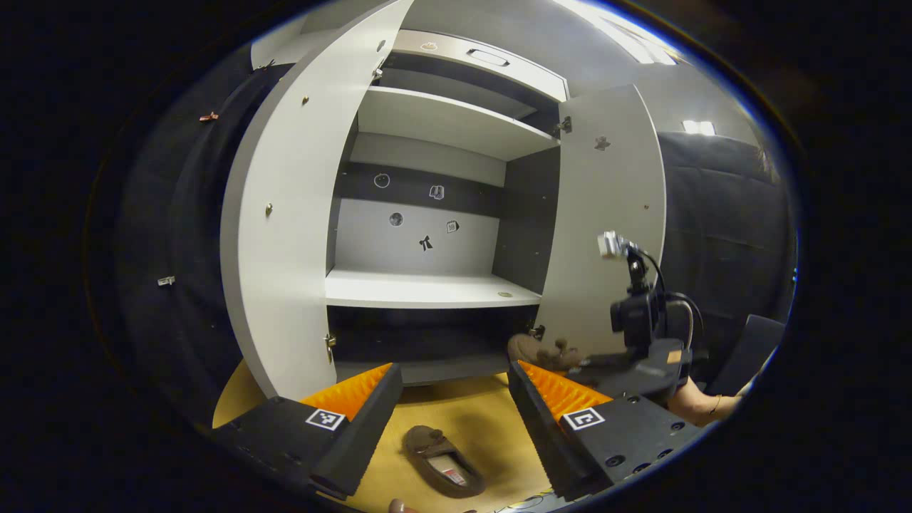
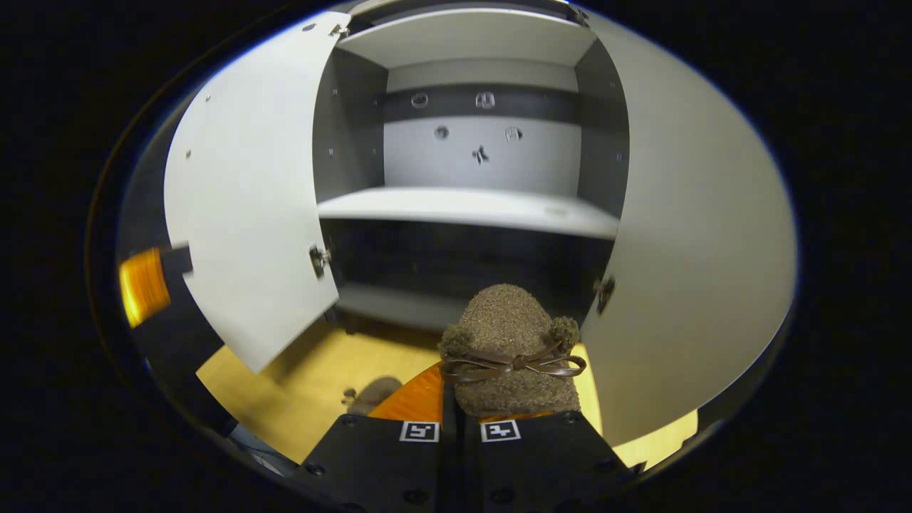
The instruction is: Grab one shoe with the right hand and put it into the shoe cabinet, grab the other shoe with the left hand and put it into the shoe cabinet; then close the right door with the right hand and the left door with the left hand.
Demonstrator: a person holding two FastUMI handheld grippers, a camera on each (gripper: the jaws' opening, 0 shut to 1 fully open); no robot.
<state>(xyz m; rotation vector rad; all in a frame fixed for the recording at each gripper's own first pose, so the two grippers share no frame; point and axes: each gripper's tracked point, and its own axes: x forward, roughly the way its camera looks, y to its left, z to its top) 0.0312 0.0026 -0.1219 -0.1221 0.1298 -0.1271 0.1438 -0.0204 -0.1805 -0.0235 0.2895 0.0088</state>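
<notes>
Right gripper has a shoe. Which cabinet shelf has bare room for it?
The middle shelf looks bare between the side walls, and so does the upper shelf. The bottom compartment is dark, contents unclear. Both doors stand open. The other shoe lies on the floor in front.

Left gripper (image 1: 450, 399): fingers spread wide apart, nothing between them, pointing forward and level, hovering above the floor. Right gripper (image 2: 456, 417) in its own view: fingers drawn nearly together, clamped on the brown shoe (image 2: 509, 349), toe pointing forward, held up off the floor. In the left gripper view the right gripper (image 1: 570, 363) sits off to the right, further forward than the left one, with the person's forearm (image 1: 702, 406) behind it, reaching in from the right edge.
</notes>
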